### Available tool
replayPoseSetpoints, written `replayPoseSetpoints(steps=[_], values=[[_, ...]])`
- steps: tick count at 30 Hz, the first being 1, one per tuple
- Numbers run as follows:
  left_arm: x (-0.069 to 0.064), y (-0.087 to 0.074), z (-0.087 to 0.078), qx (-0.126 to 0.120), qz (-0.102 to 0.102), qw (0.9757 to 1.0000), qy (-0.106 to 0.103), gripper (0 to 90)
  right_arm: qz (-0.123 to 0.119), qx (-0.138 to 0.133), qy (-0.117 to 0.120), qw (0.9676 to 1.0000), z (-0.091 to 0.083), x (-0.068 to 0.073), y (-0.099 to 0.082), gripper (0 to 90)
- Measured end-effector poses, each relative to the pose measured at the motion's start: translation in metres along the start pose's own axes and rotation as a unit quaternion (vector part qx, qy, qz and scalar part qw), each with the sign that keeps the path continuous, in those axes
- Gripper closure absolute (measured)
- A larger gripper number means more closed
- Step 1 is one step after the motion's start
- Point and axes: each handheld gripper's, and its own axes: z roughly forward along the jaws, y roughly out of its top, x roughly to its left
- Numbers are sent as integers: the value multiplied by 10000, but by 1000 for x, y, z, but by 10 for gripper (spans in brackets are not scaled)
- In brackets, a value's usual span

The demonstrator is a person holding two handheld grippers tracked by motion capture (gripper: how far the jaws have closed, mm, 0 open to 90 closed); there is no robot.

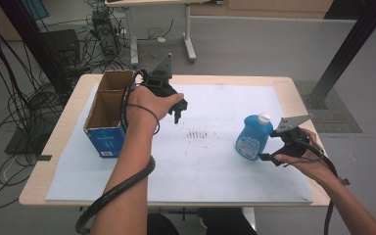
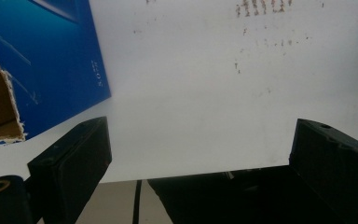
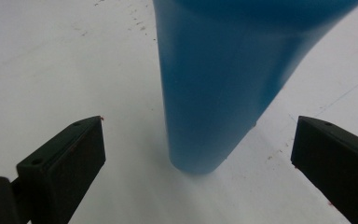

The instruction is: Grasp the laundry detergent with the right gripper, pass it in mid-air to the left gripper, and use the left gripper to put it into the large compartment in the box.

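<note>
Forearms: both reached in from the table's (image 1: 284,84) near edge.
Box (image 1: 106,122): open cardboard, stood at the left on white paper (image 1: 215,166).
Left gripper (image 1: 178,111): hovered just right of the box, jaws spread, holding nothing.
Bottle (image 1: 252,138): blue, white cap, upright at the right.
Right gripper (image 1: 269,157): jaws wide apart, just beside the bottle.

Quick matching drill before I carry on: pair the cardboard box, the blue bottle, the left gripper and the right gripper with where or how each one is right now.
Things:
1. cardboard box
2. blue bottle
3. left gripper
4. right gripper

States:
A. open, jaws either side of the bottle
B. open, over bare white sheet beside the box
C. upright, white cap on
D. at the table's left, top open

Pairs: 1-D, 2-C, 3-B, 4-A
</note>
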Motion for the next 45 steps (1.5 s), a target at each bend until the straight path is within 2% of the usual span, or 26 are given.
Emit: replayPoseSetpoints(steps=[15,45], values=[[-2,1,2,30,5,10000,20,59,75,-364,-297,9989,16,6,-2,24],[-7,4,2,14,35,10000,25,59,217,-754,-521,9956,26,9,-4,19]])
